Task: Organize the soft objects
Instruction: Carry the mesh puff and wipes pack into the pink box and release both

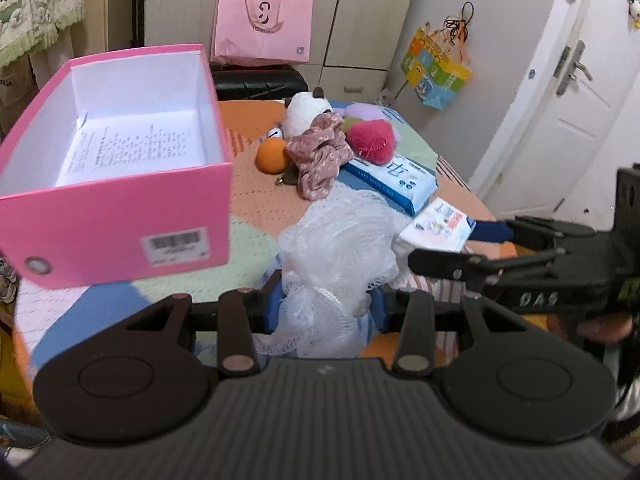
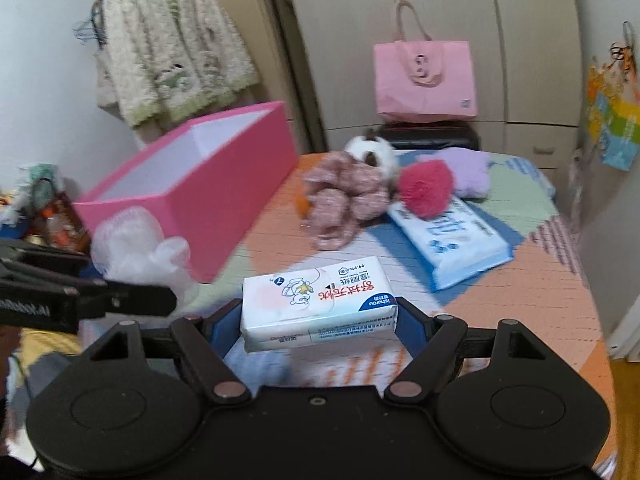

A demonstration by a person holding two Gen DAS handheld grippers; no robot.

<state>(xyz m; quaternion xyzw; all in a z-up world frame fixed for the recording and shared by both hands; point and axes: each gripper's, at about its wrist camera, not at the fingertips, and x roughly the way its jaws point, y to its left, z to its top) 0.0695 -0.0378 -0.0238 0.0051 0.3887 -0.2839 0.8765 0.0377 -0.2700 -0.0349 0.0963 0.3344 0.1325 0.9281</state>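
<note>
Both tools, left (image 1: 326,304) and right (image 2: 320,320), are matte black with blue pads.

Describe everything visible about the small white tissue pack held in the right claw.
The tissue pack is a small rectangular block in glossy white plastic wrap, printed with a cartoon figure, red Chinese characters and a blue corner patch. The right claw grips it by its two short ends, holding it roughly level above the patchwork bed cover. Nothing else touches it. The left wrist view shows it beside the white mesh pouf.

left wrist: looks forward over its fingers, close above the patchwork bed (image 1: 256,200), facing the wardrobe | right wrist: same heading, from farther right | shared: pink box (image 1: 120,216) (image 2: 224,200), pink bag (image 1: 264,20) (image 2: 424,76)
</note>
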